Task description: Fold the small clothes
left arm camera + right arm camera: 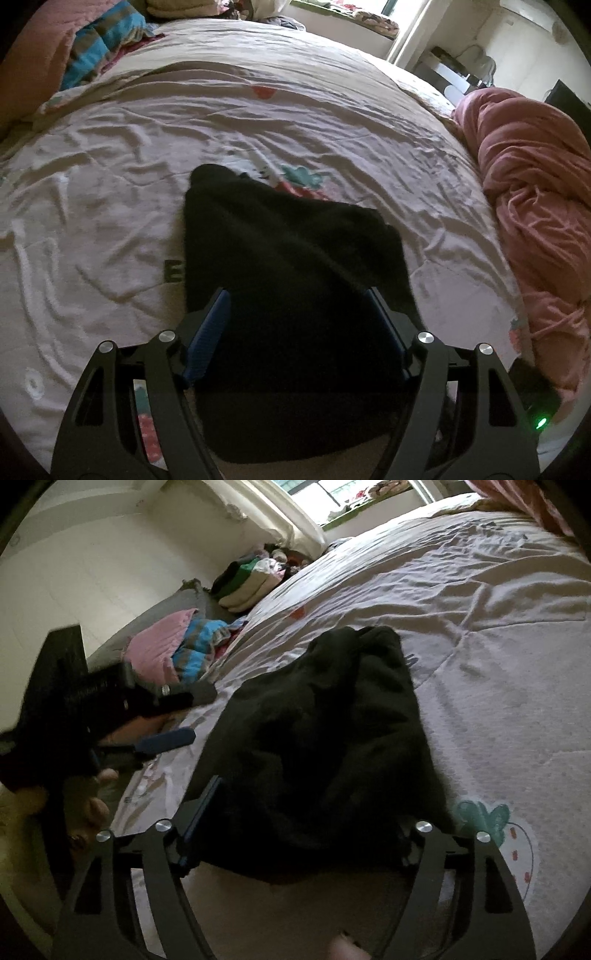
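Note:
A black garment [288, 258] lies bunched on the pale printed bedsheet [110, 177]. In the left wrist view my left gripper [295, 301] hovers over its near part, jaws wide apart, with the cloth below and between the blue pads [210, 325] and neither pad pressing it. The right wrist view shows the same garment [325, 731] heaped in front of my right gripper [306, 808]. Those jaws also stand wide; the left finger [205, 797] is bare and the cloth hides the right fingertip. At the left edge, my left gripper [184, 716] is seen from the side, open, held by a hand [92, 812].
A crumpled pink blanket [535, 206] lies along the bed's right side. A pink and blue-striped quilt [177, 653] and a stack of folded clothes [247, 583] sit at the far edge by the wall. A green light [541, 422] glows on a dark device at lower right.

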Motion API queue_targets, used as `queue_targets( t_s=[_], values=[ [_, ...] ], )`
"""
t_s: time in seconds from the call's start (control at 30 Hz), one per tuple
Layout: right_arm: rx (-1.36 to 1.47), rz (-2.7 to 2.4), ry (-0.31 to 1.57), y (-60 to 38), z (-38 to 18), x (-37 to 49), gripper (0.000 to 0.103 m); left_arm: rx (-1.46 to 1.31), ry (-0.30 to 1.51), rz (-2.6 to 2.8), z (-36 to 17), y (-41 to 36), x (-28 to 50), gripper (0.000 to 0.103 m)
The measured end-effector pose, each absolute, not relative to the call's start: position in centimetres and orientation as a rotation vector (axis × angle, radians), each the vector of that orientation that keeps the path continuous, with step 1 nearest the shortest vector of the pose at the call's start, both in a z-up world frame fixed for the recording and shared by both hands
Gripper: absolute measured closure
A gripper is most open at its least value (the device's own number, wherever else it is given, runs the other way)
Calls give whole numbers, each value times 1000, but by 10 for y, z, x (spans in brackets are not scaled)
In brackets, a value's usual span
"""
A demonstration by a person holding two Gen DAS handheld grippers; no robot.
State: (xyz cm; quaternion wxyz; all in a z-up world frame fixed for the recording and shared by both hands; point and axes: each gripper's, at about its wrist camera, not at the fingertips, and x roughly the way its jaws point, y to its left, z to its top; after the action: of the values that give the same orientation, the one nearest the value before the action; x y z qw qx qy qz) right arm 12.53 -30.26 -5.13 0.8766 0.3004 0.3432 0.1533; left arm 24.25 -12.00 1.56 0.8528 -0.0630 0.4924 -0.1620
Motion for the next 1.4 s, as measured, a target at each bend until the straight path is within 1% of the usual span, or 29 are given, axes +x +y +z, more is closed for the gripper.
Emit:
queue_targets(
  t_s=[0.13, 0.23, 0.33, 0.53, 0.6, 0.67, 0.7, 0.77, 0.8, 0.83, 0.87, 0.9, 0.93, 1.07, 1.13, 1.2, 1.27, 1.33, 1.4],
  values=[
    [654, 350, 769, -309, -47, 132, 23, -108, 1003, -325, 15, -107, 234, 34],
    [653, 393, 816, -310, -41, 139, 16, -81, 991, -322, 13, -102, 231, 34],
    [695, 427, 871, -312, -38, 150, 16, -58, 973, -314, 9, -97, 227, 34],
    [673, 439, 968, -320, -37, 190, 17, -70, 979, -314, -4, -84, 223, 34],
    [685, 449, 987, -324, -39, 206, 20, -85, 991, -314, -11, -81, 222, 34],
    [689, 434, 997, -331, -41, 219, 28, -93, 1000, -310, -17, -78, 221, 34],
    [686, 434, 1000, -333, -42, 224, 30, -105, 1005, -311, -20, -76, 221, 34],
    [656, 422, 1016, -335, -43, 236, 42, -123, 1008, -309, -23, -74, 220, 32],
    [636, 413, 1023, -334, -45, 241, 46, -130, 1009, -310, -24, -74, 220, 32],
    [615, 402, 1029, -334, -45, 243, 55, -132, 1008, -311, -25, -74, 220, 32],
    [576, 393, 1030, -332, -43, 245, 72, -133, 1008, -310, -24, -74, 220, 32],
    [531, 383, 1020, -330, -39, 246, 83, -133, 1007, -310, -24, -74, 220, 32],
    [494, 393, 992, -327, -31, 245, 91, -131, 1004, -308, -23, -74, 220, 32],
    [345, 479, 821, -309, 6, 230, 91, -113, 980, -306, -17, -76, 218, 32],
    [334, 505, 780, -305, 12, 230, 91, -87, 975, -298, -18, -79, 217, 32],
    [313, 489, 788, -306, 4, 236, 91, -74, 978, -292, -21, -82, 217, 32],
    [297, 435, 847, -311, -15, 245, 91, -82, 990, -297, -24, -81, 216, 31],
    [339, 407, 900, -320, -35, 249, 91, -95, 992, -303, -27, -80, 213, 28],
    [406, 389, 919, -332, -49, 247, 90, -110, 996, -313, -30, -79, 212, 27]
  ],
)
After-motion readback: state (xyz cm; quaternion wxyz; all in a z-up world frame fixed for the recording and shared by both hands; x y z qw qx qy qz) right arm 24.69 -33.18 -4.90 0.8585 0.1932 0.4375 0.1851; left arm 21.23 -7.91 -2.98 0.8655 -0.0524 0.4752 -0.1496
